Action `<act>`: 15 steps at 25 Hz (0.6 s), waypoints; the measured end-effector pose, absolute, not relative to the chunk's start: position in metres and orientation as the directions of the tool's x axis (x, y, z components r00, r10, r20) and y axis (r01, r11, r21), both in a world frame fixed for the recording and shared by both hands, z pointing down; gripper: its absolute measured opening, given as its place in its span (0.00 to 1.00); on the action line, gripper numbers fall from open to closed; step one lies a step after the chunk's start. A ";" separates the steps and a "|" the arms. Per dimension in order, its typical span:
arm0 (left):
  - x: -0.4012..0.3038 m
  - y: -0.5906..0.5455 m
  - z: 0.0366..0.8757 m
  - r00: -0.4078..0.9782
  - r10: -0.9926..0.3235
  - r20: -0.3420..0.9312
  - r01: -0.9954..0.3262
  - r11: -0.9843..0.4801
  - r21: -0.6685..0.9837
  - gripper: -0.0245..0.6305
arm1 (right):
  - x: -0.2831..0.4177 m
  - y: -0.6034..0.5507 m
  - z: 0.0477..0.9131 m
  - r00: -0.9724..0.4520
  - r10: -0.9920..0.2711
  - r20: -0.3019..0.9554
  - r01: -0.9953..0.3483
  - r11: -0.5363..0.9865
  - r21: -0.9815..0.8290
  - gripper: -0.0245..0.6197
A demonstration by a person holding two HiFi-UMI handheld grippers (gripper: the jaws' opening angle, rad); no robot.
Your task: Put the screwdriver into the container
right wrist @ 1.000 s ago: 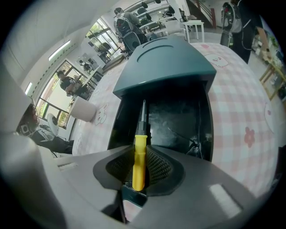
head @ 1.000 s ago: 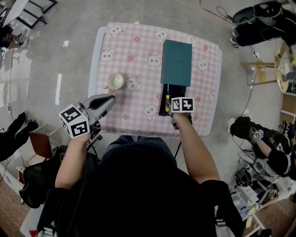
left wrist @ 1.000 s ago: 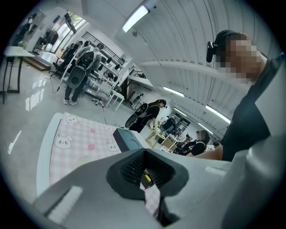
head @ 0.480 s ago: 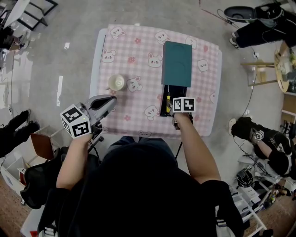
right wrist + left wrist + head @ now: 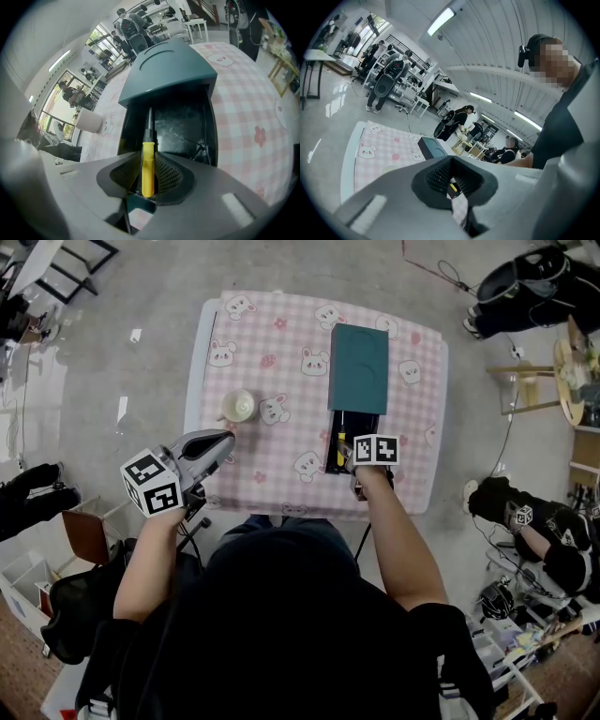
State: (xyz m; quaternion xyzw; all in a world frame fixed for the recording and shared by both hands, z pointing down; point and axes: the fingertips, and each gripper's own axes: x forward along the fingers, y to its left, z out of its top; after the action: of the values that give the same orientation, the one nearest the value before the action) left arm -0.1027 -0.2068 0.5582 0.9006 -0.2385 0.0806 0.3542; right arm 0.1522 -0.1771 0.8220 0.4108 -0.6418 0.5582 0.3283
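Observation:
A teal container [image 5: 358, 367] lies on the pink checked table [image 5: 272, 451], with its black tray [image 5: 359, 427] drawn out toward me. My right gripper [image 5: 354, 457] is shut on a yellow-handled screwdriver [image 5: 339, 442] at the tray's near end. In the right gripper view the screwdriver [image 5: 147, 161] sits between the jaws of the right gripper [image 5: 146, 177], its shaft pointing into the black tray [image 5: 185, 126] under the teal lid [image 5: 168, 70]. My left gripper [image 5: 221, 440] hovers at the table's near left edge, shut and empty. The left gripper [image 5: 451, 182] looks toward the container [image 5: 431, 147].
A white cup [image 5: 237, 406] stands on the table left of the container, just beyond my left gripper; the cup [image 5: 89, 122] also appears in the right gripper view. Chairs, bags and people surround the table on the grey floor [image 5: 141, 296].
My right gripper has crept slightly toward the container with the screwdriver. The left gripper has hardly moved.

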 end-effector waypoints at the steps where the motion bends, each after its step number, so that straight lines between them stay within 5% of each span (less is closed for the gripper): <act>1: -0.103 -0.206 0.557 0.874 -0.372 0.313 -0.486 -0.638 0.598 0.04 | 0.153 -0.178 0.821 -0.446 -0.164 0.880 -0.894 0.039 -0.445 0.24; 15: -0.109 -0.189 0.525 0.886 -0.367 0.283 -0.463 -0.684 0.564 0.04 | 0.161 -0.168 0.774 -0.440 -0.249 0.862 -0.894 0.030 -0.447 0.24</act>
State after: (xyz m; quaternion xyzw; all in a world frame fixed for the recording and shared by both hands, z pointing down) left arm -0.1094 -0.1892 0.5250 0.9146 -0.2270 0.0739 0.3265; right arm 0.1605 -0.1679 0.7739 0.4375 -0.6532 0.5417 0.2974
